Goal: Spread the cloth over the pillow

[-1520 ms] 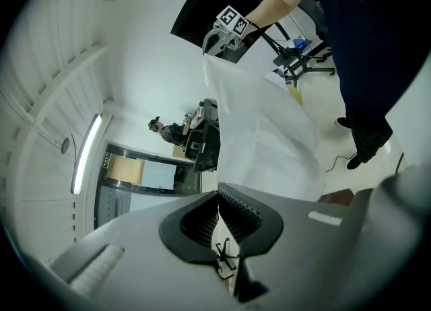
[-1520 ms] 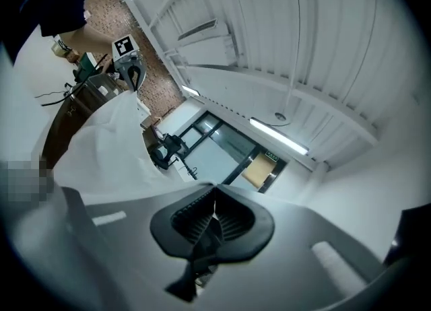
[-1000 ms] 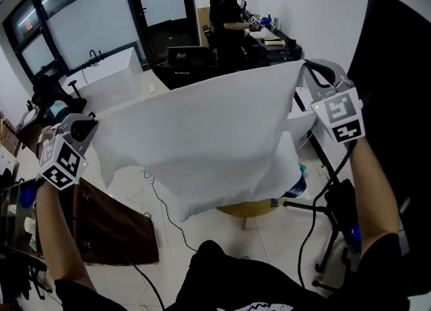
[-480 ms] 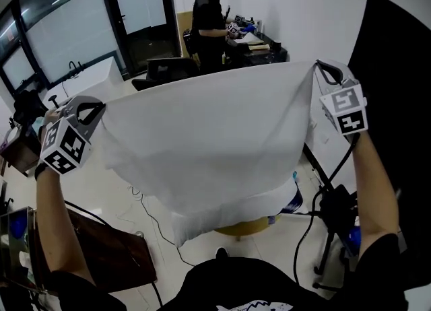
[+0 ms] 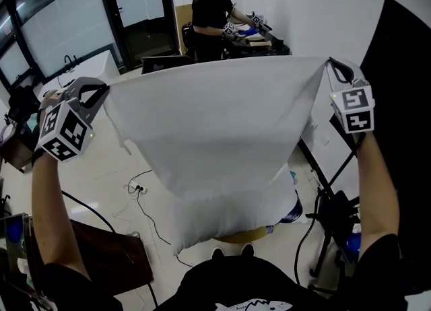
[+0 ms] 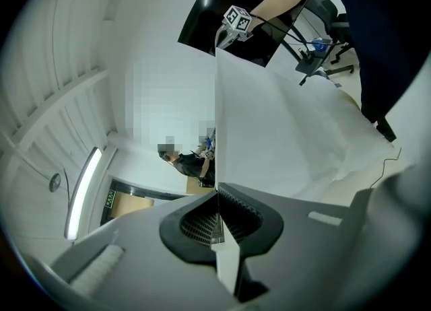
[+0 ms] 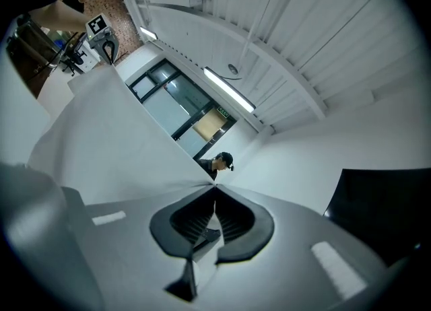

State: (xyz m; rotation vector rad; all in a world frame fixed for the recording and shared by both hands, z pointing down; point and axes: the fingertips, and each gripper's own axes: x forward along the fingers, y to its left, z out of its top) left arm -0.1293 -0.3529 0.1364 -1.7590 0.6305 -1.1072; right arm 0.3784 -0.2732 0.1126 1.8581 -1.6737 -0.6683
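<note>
A white cloth (image 5: 215, 128) hangs spread in the air in the head view, its top edge taut between my two grippers. My left gripper (image 5: 101, 91) is shut on the cloth's upper left corner, and my right gripper (image 5: 333, 67) on the upper right corner. The left gripper view shows the cloth (image 6: 283, 114) running from my shut left gripper (image 6: 217, 219) to the right gripper (image 6: 232, 23). In the right gripper view the cloth (image 7: 101, 134) runs from my right gripper (image 7: 214, 212) to the left gripper (image 7: 104, 40). The cloth hides nearly all of the pillow; a white bulge (image 5: 286, 192) shows at its lower right.
A round wooden stool (image 5: 236, 237) peeks out under the cloth's lower edge. A black tripod stand (image 5: 330, 209) and a black panel (image 5: 404, 67) stand to the right. A person in black (image 5: 215, 10) works at a desk behind. Cables (image 5: 138, 188) lie on the floor.
Both grippers have moved apart and forward with the cloth. Its top edge has gone from slack and slanted to straight and taut, and the sheet now hangs lower over the stool.
</note>
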